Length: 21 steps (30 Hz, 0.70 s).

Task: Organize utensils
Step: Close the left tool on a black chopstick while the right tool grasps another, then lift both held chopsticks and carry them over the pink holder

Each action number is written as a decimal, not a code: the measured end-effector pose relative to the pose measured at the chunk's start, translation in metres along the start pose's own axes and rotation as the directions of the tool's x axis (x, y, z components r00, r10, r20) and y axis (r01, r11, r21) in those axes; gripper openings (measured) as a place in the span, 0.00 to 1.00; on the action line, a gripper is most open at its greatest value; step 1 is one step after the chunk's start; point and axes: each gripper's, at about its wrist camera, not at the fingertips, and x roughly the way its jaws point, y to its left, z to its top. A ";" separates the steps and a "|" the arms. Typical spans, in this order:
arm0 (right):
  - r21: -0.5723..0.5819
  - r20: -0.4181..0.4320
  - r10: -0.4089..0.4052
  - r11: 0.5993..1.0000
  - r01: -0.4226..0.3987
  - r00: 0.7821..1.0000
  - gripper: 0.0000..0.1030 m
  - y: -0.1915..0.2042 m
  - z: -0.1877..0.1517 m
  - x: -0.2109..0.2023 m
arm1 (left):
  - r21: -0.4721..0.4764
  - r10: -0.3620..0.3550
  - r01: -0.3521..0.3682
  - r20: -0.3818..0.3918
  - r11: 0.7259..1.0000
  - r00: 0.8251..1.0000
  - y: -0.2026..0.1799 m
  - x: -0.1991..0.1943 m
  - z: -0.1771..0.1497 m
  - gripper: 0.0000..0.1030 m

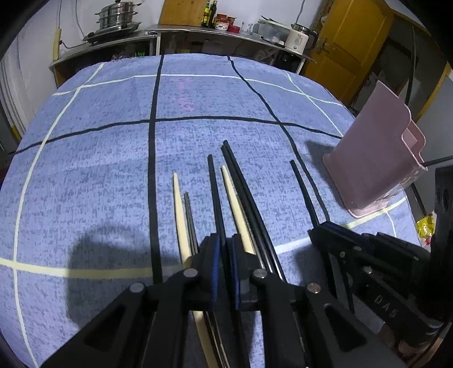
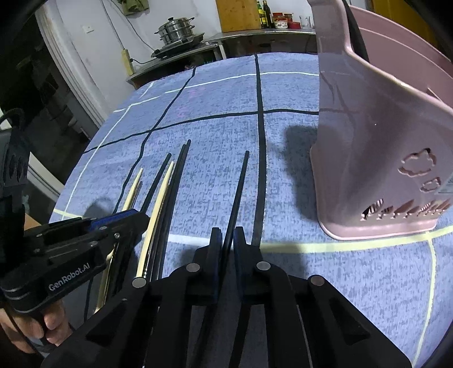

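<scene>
Each gripper is clamped on one black chopstick: left gripper [image 1: 225, 249] amid loose chopsticks [image 1: 240, 203], right gripper [image 2: 227, 240] holding its chopstick [image 2: 237, 192] just left of the pink holder [image 2: 376, 169]; picking-up seems underway, lifting into that holder likely next.

Ahead of the tongs, past the far edge of a table under a blue cloth [image 1: 113, 158] crossed by black and pale lines, a steel counter [image 1: 198, 29] runs along a white wall [image 2: 93, 45]. On its left end, a stacked steel steamer [image 1: 117, 14] sits on a stove. Further right stand dark bottles [image 1: 209, 12] before a wooden board [image 1: 181, 11], red-lidded jars [image 1: 225, 22], and a white cooker [image 1: 296, 39]. Ahead to the right is a yellow door [image 1: 348, 48]. A power strip [image 2: 126, 63] hangs on the wall, left of the steamer.
</scene>
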 end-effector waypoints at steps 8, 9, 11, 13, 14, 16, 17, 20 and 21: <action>-0.011 0.015 0.038 0.999 -0.038 0.999 0.06 0.003 0.000 -0.013 | -0.023 -0.027 0.027 -0.005 0.999 1.000 0.004 -0.006 0.003 0.06; -0.017 0.021 0.042 0.999 -0.041 0.999 0.05 0.005 0.000 -0.016 | -0.024 -0.032 0.032 0.000 0.999 0.999 0.004 -0.010 0.003 0.06; -0.031 0.036 0.046 0.999 -0.044 0.998 0.05 0.009 0.001 -0.024 | -0.020 -0.043 0.043 0.012 0.999 0.999 0.003 -0.018 0.002 0.06; -0.043 0.053 0.053 0.998 -0.051 0.997 0.05 0.012 0.001 -0.033 | -0.017 -0.053 0.053 0.031 0.998 0.998 0.002 -0.028 0.001 0.06; -0.048 0.062 0.056 0.997 -0.053 0.997 0.05 0.014 0.001 -0.038 | -0.017 -0.059 0.060 0.039 0.998 0.997 0.002 -0.033 0.002 0.06; -0.051 0.076 0.064 0.997 -0.060 0.995 0.05 0.015 0.001 -0.045 | -0.021 -0.077 0.079 0.057 0.997 0.995 0.002 -0.044 0.003 0.06; -0.050 0.086 0.070 0.997 -0.065 0.994 0.05 0.015 0.001 -0.051 | -0.019 -0.082 0.083 0.068 0.996 0.994 0.002 -0.050 0.003 0.06; -0.052 0.119 0.083 0.996 -0.077 0.989 0.05 0.015 0.000 -0.069 | -0.016 -0.099 0.101 0.098 0.995 0.990 0.003 -0.069 0.003 0.06; -0.051 0.130 0.087 0.995 -0.081 0.988 0.05 0.015 0.000 -0.074 | -0.013 -0.107 0.109 0.111 0.994 0.988 0.003 -0.076 0.003 0.06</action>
